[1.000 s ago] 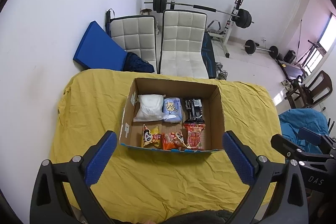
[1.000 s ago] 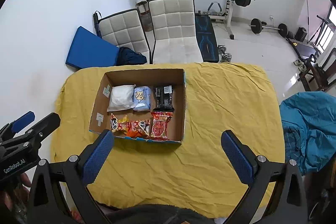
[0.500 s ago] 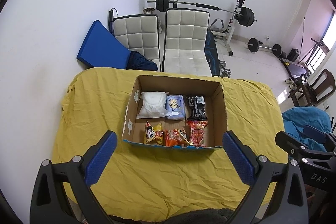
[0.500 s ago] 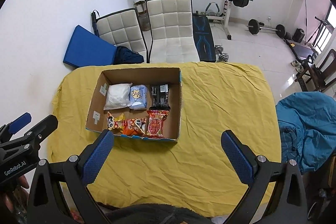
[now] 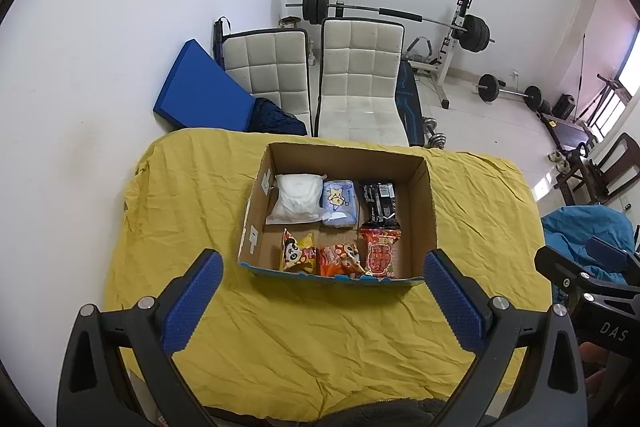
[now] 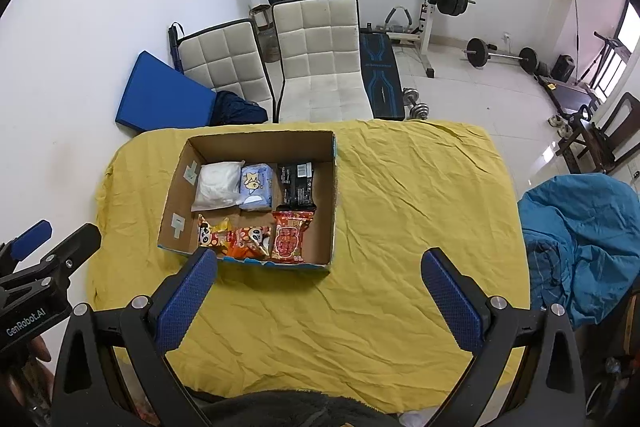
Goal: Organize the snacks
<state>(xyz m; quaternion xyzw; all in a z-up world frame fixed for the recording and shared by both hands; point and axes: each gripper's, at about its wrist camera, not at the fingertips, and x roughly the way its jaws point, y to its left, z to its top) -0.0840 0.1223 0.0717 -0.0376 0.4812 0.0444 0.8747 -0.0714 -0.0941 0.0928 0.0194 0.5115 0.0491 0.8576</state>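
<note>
An open cardboard box [image 5: 420, 203] [image 6: 182, 183] sits on the yellow-covered table [image 5: 320, 331] [image 6: 400, 195]. Inside lie a white packet [image 5: 298, 197], a pale blue packet [image 5: 339, 203] and a black packet [image 5: 379, 201] in the far row. A panda snack bag [image 5: 296, 253], an orange bag [image 5: 340, 259] and a red bag [image 5: 380, 253] fill the near row. My left gripper [image 5: 322, 301] hangs open and empty above the table before the box. My right gripper [image 6: 320, 301] is open and empty too, to the box's right.
Two white padded chairs [image 5: 360, 83] stand behind the table, with a blue mat [image 5: 200, 95] leaning on the wall. A barbell rack [image 5: 400, 15] and weights fill the far floor. A blue cloth [image 6: 580, 239] lies by the table's right side.
Both grippers have risen and drawn back from the table, so the box looks smaller and farther. Both stay open and empty.
</note>
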